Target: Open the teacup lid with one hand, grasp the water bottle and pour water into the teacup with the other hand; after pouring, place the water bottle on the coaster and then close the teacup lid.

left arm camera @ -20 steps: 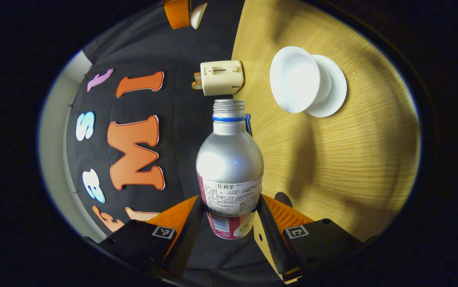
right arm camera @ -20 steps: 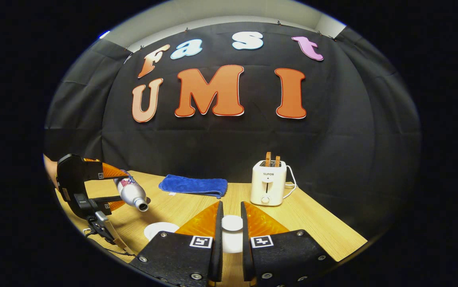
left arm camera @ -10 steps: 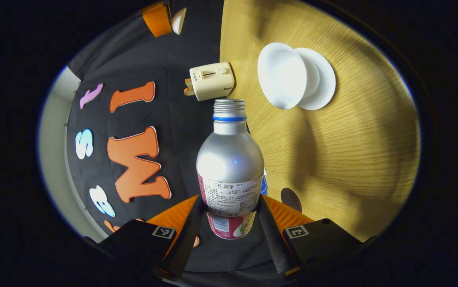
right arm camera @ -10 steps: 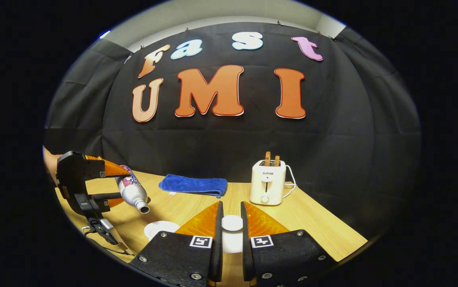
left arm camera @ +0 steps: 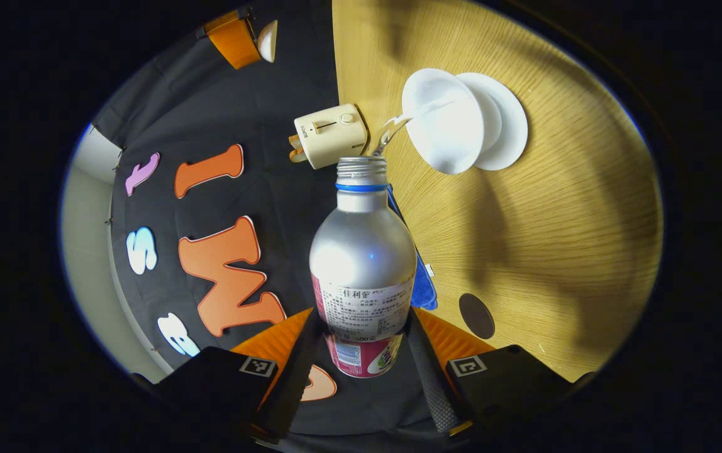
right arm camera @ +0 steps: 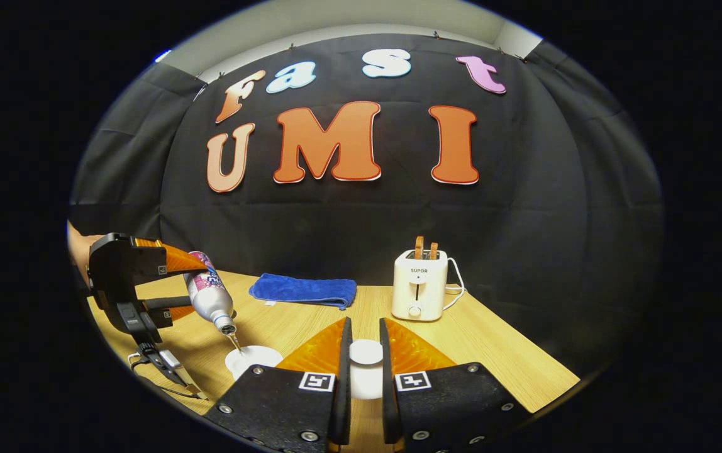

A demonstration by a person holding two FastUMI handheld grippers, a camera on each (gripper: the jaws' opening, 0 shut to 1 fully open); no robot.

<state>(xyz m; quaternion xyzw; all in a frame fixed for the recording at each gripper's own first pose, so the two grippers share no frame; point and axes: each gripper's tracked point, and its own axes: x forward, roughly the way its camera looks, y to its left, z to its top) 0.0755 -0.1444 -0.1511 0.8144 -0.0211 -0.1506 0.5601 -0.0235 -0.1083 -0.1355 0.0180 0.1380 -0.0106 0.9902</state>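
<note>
Pouring is under way: the left gripper point(left arm camera: 361, 352) is clamped on the water bottle point(left arm camera: 362, 264), both fingers pressing against its labelled lower body, and the bottle is tipped mouth-down toward the teacup point(left arm camera: 443, 119). In the left gripper view a thin stream of water point(left arm camera: 392, 126) runs from the bottle's open threaded mouth into the white cup, which sits uncovered on its white saucer point(left arm camera: 509, 129) on the wooden table point(left arm camera: 556, 239). A dark round coaster point(left arm camera: 477, 316) lies on the table nearer the gripper, well apart from the cup, and the edge of a blue towel point(left arm camera: 422, 286) shows just beside the bottle. In the right gripper view the same left gripper point(right arm camera: 141, 283) appears at the far left, held by a hand, with the bottle point(right arm camera: 210, 299) slanted steeply down over the cup point(right arm camera: 253, 360) and a short thread of water between mouth and rim. The right gripper point(right arm camera: 364, 358) has its fingers closed on the white teacup lid point(right arm camera: 366, 368), gripping it by its knob and holding it near the cup, to its right. Farther back on the table a folded blue towel point(right arm camera: 304, 290) lies left of a cream toaster point(right arm camera: 419, 292) with two slices standing in its slots.
</note>
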